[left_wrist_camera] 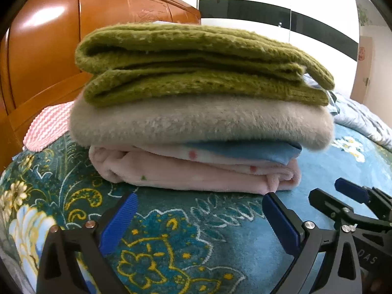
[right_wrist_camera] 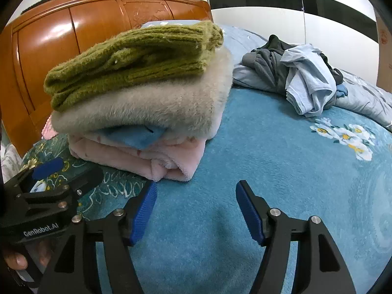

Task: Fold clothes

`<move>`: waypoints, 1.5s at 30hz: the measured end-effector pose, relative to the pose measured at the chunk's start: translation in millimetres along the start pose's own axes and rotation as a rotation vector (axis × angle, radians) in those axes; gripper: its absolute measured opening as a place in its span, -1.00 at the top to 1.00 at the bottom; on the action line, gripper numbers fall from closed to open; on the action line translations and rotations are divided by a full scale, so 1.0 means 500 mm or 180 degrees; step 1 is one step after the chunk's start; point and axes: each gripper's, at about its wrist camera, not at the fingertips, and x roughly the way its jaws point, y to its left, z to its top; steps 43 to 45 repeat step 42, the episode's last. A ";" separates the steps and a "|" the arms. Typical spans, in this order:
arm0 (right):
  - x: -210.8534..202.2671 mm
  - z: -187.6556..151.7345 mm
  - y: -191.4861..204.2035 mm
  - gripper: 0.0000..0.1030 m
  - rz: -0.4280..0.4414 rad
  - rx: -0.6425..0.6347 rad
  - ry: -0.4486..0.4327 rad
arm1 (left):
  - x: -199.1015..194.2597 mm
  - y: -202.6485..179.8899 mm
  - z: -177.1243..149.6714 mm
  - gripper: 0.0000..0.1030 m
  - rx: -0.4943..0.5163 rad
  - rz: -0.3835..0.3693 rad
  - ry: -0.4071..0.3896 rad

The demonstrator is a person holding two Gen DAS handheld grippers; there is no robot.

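My left gripper (left_wrist_camera: 199,216) points forward and downward, its jaws spread wide with nothing between the blue ribbed pads (left_wrist_camera: 120,223). My right gripper (right_wrist_camera: 196,208) sits just beside it at much the same downward tilt, jaws apart but less widely, and also empty. Each one shows at the edge of the other's view. Fingers of my left hand (right_wrist_camera: 18,259) wrap the left gripper's handle from below.

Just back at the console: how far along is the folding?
Done: a stack of folded clothes, green sweater on a beige one over pink and blue pieces. In hand: nothing; left gripper and right gripper are open and empty. Left: the crumpled pile behind.
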 end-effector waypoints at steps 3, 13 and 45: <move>-0.001 -0.002 -0.001 -0.33 -0.0009 0.0019 -0.0004 | 0.008 -0.003 0.008 -1.00 -0.0028 -0.0032 0.0007; -0.003 -0.004 -0.009 -0.79 -0.0028 0.0058 -0.0043 | 0.027 0.003 0.010 -1.00 -0.0111 -0.0029 0.0052; -0.022 -0.004 0.007 -1.00 -0.0081 -0.0035 -0.0187 | -0.083 -0.055 0.005 -1.00 0.0045 0.0390 -0.0075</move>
